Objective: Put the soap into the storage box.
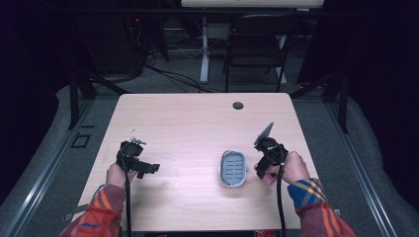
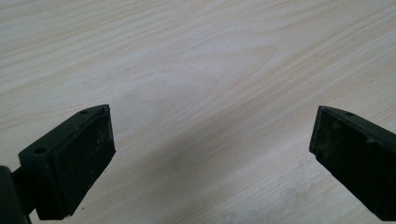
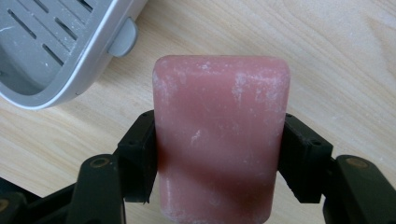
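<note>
A pink bar of soap (image 3: pixel 219 135) with white scuffs stands between the jaws of my right gripper (image 3: pixel 219 158), which is shut on its two long sides. A grey slatted soap dish (image 3: pixel 51 42) lies just beyond it on the wood. From above, the soap dish (image 1: pixel 233 169) sits on the table right of centre, and the right gripper (image 1: pixel 267 150) hovers at its right edge. My left gripper (image 1: pixel 141 168) is at the table's left side, and its jaws stand wide apart over bare wood (image 2: pixel 205 84) with nothing between them.
The light wooden table (image 1: pixel 197 123) has a round cable hole (image 1: pixel 238 105) near its far edge. Beyond the table stand a black folding chair (image 1: pixel 257 44) and a white desk leg (image 1: pixel 204 54). Cables lie on the grey floor.
</note>
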